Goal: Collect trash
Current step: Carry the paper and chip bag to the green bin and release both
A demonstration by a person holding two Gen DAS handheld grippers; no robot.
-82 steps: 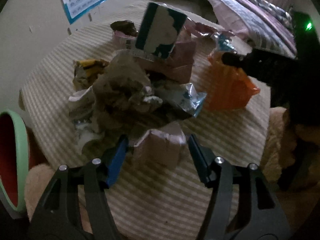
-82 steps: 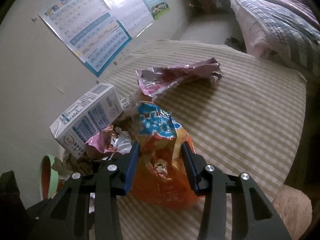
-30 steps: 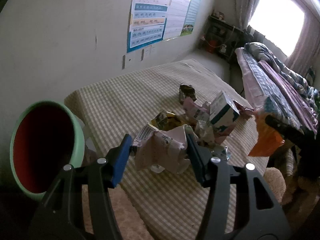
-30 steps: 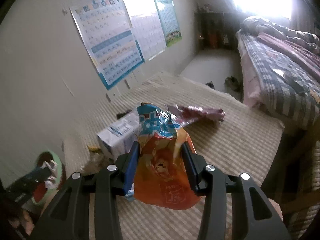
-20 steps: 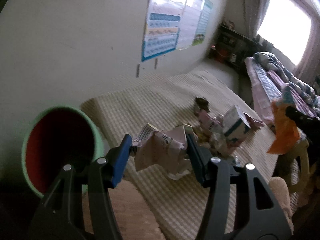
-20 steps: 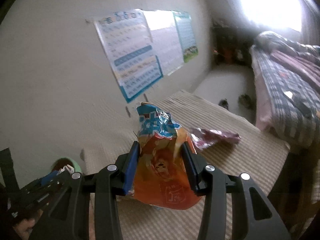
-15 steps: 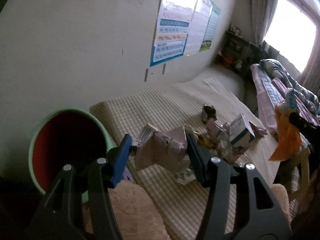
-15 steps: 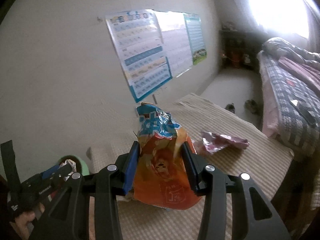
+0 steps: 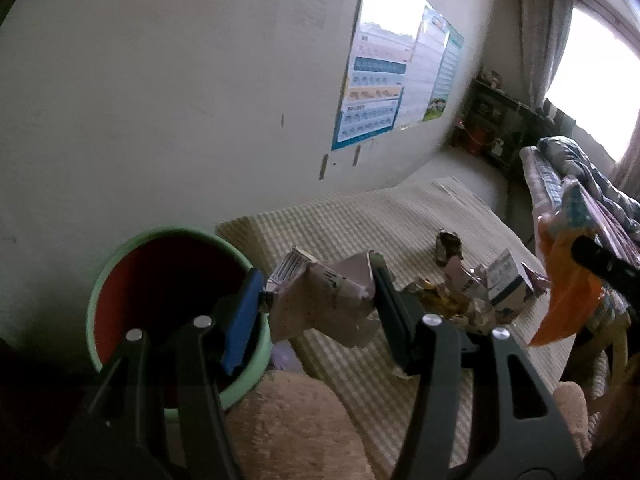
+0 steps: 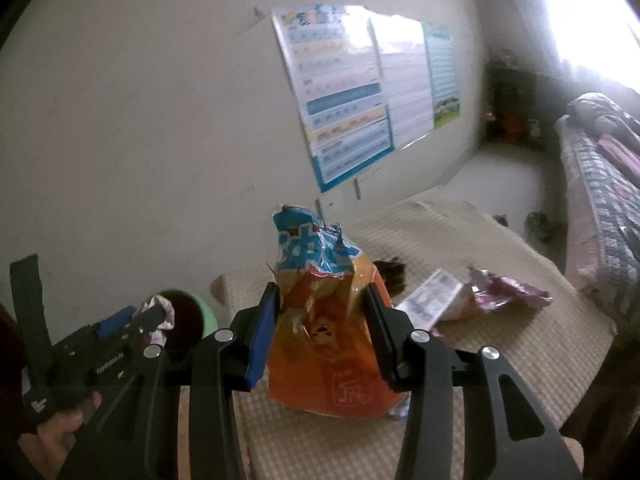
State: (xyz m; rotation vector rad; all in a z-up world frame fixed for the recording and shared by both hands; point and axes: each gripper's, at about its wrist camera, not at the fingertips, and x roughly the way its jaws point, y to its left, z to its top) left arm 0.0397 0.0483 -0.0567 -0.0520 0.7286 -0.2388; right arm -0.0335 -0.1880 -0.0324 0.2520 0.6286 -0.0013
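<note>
Left gripper (image 9: 316, 300) is clamped on a crumpled pink-white carton (image 9: 320, 300), barcode flap sticking out toward the blue finger pad. I'm holding it up off the table (image 9: 360, 220), right beside the rim of the green bin (image 9: 100, 300); blue pad overlaps the bin's red interior in the left wrist view. In the right wrist view the carton shows as a pale scrap at the tip of that same gripper (image 10: 160, 314), in front of the bin's mouth (image 10: 208, 316).

Right gripper (image 10: 322, 334) is clamped on an orange chip bag (image 10: 328, 352) with a blue crinkled top, jaws pinching its sides. The bag hangs in the air over the near table edge; from the left view it's at far right (image 9: 560, 280), above the table corner.

Still on the checked tablecloth: white-blue milk carton (image 9: 510, 280) standing tilted, yellowish wrapper scraps (image 9: 432, 300) just beside it, a dark crumpled wrapper (image 9: 448, 246) farther back, and a purple foil wrapper (image 10: 508, 294) lying flat near the far right side.

Bin sits beside the table's corner next to a beige plush cushion (image 9: 288, 420). Contents of the bin: can't tell, too dark.
</note>
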